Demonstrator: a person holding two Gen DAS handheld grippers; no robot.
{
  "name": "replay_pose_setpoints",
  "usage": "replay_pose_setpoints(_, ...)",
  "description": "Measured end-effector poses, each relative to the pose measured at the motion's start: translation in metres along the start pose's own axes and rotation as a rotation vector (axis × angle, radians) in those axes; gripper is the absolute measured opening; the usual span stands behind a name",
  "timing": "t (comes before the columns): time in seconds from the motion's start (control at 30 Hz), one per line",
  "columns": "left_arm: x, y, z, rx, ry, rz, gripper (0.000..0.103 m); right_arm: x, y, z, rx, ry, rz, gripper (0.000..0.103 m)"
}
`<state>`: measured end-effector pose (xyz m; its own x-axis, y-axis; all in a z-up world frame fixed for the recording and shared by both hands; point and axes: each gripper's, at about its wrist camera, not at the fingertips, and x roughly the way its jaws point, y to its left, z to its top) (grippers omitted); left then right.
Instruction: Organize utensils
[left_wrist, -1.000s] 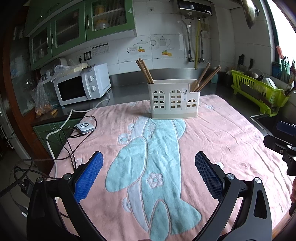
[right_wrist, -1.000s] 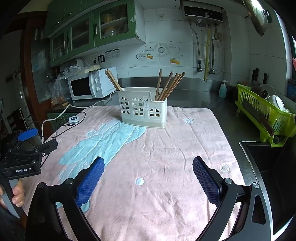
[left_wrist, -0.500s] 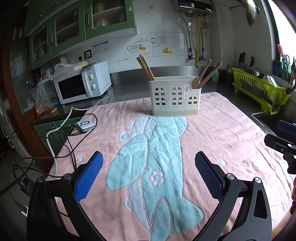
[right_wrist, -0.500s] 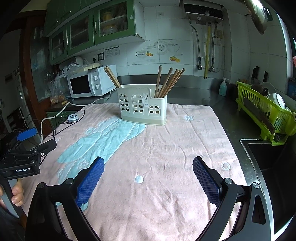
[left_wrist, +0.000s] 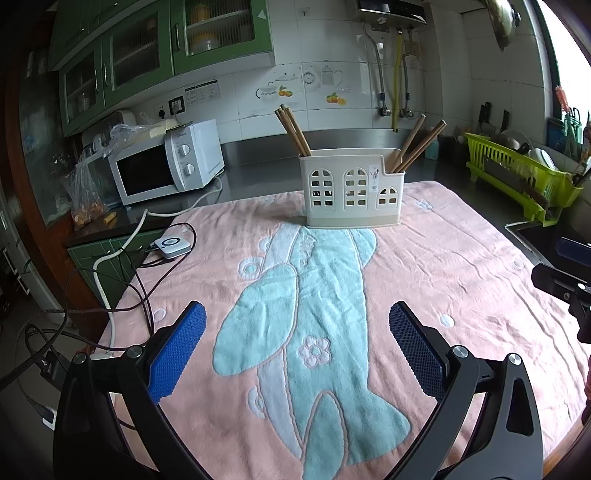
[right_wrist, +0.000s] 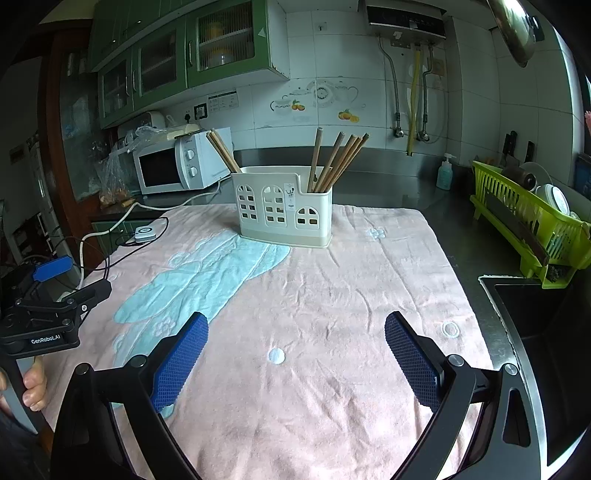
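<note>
A cream utensil holder (left_wrist: 352, 190) (right_wrist: 283, 207) with arched cut-outs stands at the far side of a pink towel (left_wrist: 424, 266) (right_wrist: 332, 295). Wooden chopsticks lean out of it: a few at its left end (left_wrist: 292, 130) (right_wrist: 222, 149), several at its right end (left_wrist: 415, 146) (right_wrist: 338, 160). My left gripper (left_wrist: 297, 325) hangs open over the towel's blue plane pattern, nothing between its blue pads. My right gripper (right_wrist: 295, 338) is open too, empty, over the towel's near right part. Both are well short of the holder.
A white microwave (left_wrist: 166, 166) and a plastic bag sit on the counter at left. Cables and a small white device (left_wrist: 171, 246) trail off the towel's left edge. A green dish rack (right_wrist: 532, 218) and a dark sink (right_wrist: 535, 310) lie to the right.
Both views have drifted slightly back and up, so the holder sits a little farther off. Both grippers stay open and empty.
</note>
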<state>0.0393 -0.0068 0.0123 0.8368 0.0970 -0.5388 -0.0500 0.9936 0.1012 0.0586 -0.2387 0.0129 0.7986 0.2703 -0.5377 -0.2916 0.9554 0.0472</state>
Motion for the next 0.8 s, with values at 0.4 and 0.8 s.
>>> replay_pose_setpoints(0.4, 0.0001, 0.0012, -0.0002, -0.004, 0.001, 0.002, 0.098, 0.001, 0.0017, -0.0021, -0.011, 0.003, 0.003, 0.093)
replay_pose_setpoints(0.8, 0.0009, 0.0006, -0.0011, -0.007, 0.002, -0.007, 0.098, 0.0006, 0.0038, -0.0019, -0.015, 0.007, 0.007, 0.093)
